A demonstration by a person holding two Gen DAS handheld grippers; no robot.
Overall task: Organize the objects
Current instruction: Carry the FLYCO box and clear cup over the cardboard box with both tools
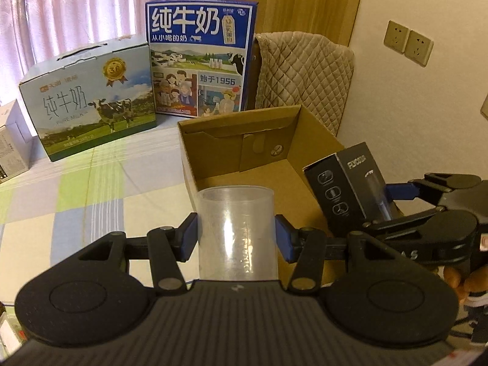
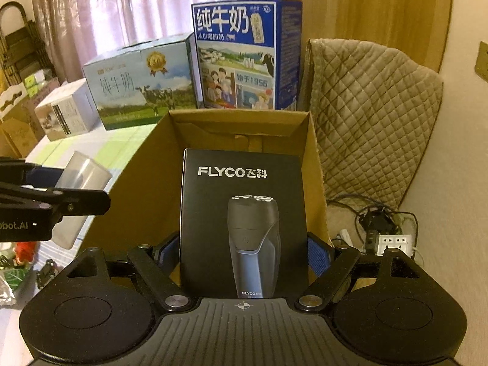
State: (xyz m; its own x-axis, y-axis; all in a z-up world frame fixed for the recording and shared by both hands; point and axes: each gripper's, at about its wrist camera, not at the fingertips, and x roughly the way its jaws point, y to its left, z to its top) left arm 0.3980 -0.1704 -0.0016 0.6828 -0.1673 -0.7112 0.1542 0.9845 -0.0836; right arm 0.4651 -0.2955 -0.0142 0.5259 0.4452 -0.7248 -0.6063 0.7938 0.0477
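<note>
Right wrist view, shaver box (image 2: 242,225) base hidden behind hand-held gripper (image 2: 242,253)

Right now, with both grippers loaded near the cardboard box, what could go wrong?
1. The right gripper holds the black shaver box over the open cardboard box, close to the left gripper; they might collide.
2. The clear plastic cup is pinched by its smooth sides, so it may slip or deform.

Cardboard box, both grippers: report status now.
Left gripper shut on clear plastic cup, by the box's near wall. Right gripper shut on black shaver box, over open cardboard box. Box interior looks unobstructed.
</note>
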